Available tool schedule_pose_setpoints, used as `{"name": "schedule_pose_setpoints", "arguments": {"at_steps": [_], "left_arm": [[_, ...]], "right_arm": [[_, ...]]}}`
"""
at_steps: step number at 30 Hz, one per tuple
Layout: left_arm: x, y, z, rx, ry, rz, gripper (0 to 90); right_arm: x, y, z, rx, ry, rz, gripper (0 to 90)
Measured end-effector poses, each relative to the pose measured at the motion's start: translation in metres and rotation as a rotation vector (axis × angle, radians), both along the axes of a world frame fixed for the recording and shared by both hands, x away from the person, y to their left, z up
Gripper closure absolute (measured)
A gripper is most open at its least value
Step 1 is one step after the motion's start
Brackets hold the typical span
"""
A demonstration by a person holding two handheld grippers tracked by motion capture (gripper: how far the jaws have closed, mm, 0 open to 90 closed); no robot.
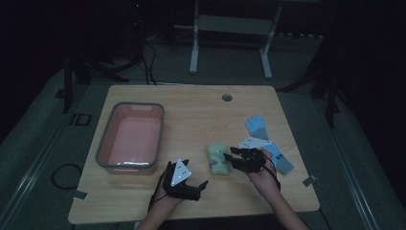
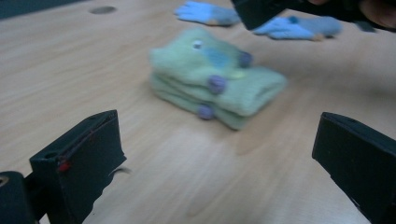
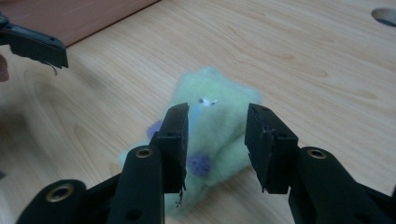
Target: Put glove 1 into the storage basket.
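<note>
Black jaws of the right gripper (image 3: 217, 140) stand apart, just off the folded green sock (image 3: 212, 126) on the worktop (image 1: 191, 124). Left gripper (image 2: 219, 163) waits wide open nearby. Next, probably carry it to the pink bin (image 1: 103, 143).

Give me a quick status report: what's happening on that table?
Left gripper open, empty. Right gripper open over folded green socks, not gripping. Blue socks beside them, pink bin to the left, nothing blocking.

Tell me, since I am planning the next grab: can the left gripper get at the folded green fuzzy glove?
Probably yes. The left gripper is open, with bare wooden table between it and the folded green fuzzy glove. The right gripper, open, hangs close over it and could crowd the approach.
</note>
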State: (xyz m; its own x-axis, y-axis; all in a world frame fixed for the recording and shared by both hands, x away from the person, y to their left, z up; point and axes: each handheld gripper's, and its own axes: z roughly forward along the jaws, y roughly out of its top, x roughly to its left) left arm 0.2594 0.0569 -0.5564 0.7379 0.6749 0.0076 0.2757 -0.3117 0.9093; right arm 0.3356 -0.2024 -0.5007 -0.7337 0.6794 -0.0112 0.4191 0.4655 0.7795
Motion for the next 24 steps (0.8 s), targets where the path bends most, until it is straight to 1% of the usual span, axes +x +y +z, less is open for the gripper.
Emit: {"name": "schedule_pose_setpoints", "arguments": {"at_steps": [1,2,3,5,6,7,8,10,11,12,13,14,15,16,17,18,19,20,21,22,23,24], "left_arm": [[0.002,-0.004,0.000,0.014,0.000,-0.038,1.9],[0.002,-0.006,0.000,0.018,0.001,-0.050,2.0],[0.004,-0.008,-0.001,0.019,0.010,-0.074,2.0],[0.006,-0.011,-0.001,0.032,0.011,-0.107,2.3],[0.007,-0.013,-0.001,0.041,0.003,-0.121,7.0],[0.008,-0.015,-0.001,0.045,-0.008,-0.133,8.2],[0.009,-0.017,-0.001,0.045,-0.006,-0.150,9.0],[0.012,-0.021,0.000,0.049,-0.021,-0.168,14.9],[0.014,-0.023,0.000,0.048,-0.022,-0.183,15.3],[0.014,-0.023,0.000,0.048,-0.022,-0.183,16.1],[0.019,-0.030,0.002,0.078,-0.026,-0.225,21.7],[0.022,-0.034,0.002,0.104,-0.021,-0.237,22.1],[0.022,-0.034,0.002,0.104,-0.021,-0.237,22.1],[0.026,-0.041,0.002,0.129,-0.022,-0.263,25.9],[0.026,-0.041,0.002,0.129,-0.022,-0.263,29.0],[0.026,-0.041,0.002,0.129,-0.022,-0.263,29.0],[0.030,-0.047,0.002,0.146,-0.028,-0.278,29.5],[0.031,-0.050,0.001,0.154,-0.038,-0.283,29.5],[0.033,-0.054,0.002,0.183,-0.052,-0.304,32.4],[0.033,-0.054,0.002,0.183,-0.052,-0.304,32.5],[0.034,-0.056,0.002,0.199,-0.061,-0.307,32.5],[0.039,-0.057,0.001,0.215,-0.066,-0.312,34.3]], "right_arm": [[0.002,-0.003,0.000,-0.006,-0.001,0.007,59.7],[0.006,-0.007,0.001,-0.006,0.016,0.017,60.3],[0.008,-0.010,0.002,-0.003,0.021,0.017,60.4],[0.013,-0.013,0.003,0.014,0.026,0.022,59.3],[0.015,-0.014,0.003,0.012,0.024,0.022,58.7],[0.017,-0.015,0.003,0.018,0.026,0.027,57.0],[0.019,-0.016,0.004,0.026,0.021,0.030,56.7],[0.023,-0.017,0.005,0.030,0.022,0.038,56.3],[0.025,-0.018,0.006,0.037,0.022,0.037,56.1],[0.025,-0.018,0.006,0.037,0.022,0.037,56.1],[0.030,-0.018,0.007,0.049,0.032,0.051,53.9],[0.033,-0.017,0.007,0.043,0.033,0.057,53.7],[0.033,-0.017,0.007,0.043,0.033,0.057,53.7],[0.038,-0.014,0.006,0.043,0.044,0.095,52.8],[0.038,-0.014,0.006,0.043,0.044,0.095,52.8],[0.041,-0.012,0.004,0.039,0.045,0.119,52.8],[0.046,-0.007,-0.001,0.029,0.058,0.148,51.3],[0.046,-0.007,-0.001,0.029,0.058,0.148,51.3],[0.052,-0.002,-0.004,0.009,0.064,0.159,49.7],[0.052,-0.002,-0.004,0.009,0.064,0.159,49.7],[0.055,-0.001,-0.006,0.010,0.073,0.153,49.7],[0.061,0.002,-0.009,0.014,0.095,0.154,48.0]]}}
